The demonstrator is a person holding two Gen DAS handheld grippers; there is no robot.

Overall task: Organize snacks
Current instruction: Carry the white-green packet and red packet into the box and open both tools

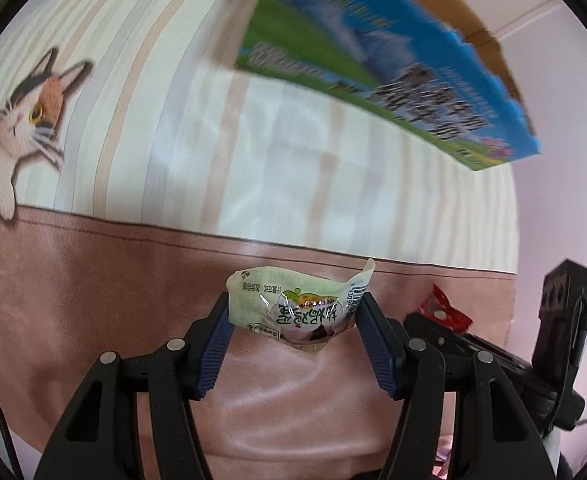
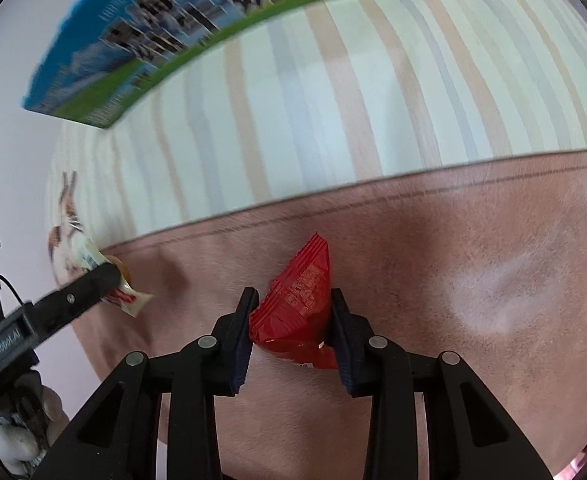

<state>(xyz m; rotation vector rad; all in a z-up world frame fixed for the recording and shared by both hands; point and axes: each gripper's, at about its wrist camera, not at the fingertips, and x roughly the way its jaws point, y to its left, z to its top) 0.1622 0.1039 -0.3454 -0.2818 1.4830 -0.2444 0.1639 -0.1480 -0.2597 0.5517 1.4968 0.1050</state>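
Left gripper [image 1: 295, 320] pinches pale packet [image 1: 293, 308], right gripper [image 2: 291, 320] pinches red packet [image 2: 297, 300], both near the box [image 2: 165, 32]. We judge them light, crinkly, slippery; grip mid-body.

Two snack packets [image 1: 297, 308], one box [image 1: 373, 60]

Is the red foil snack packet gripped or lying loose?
Gripped: the red foil snack packet sits pinched between the right hand-held gripper pads.
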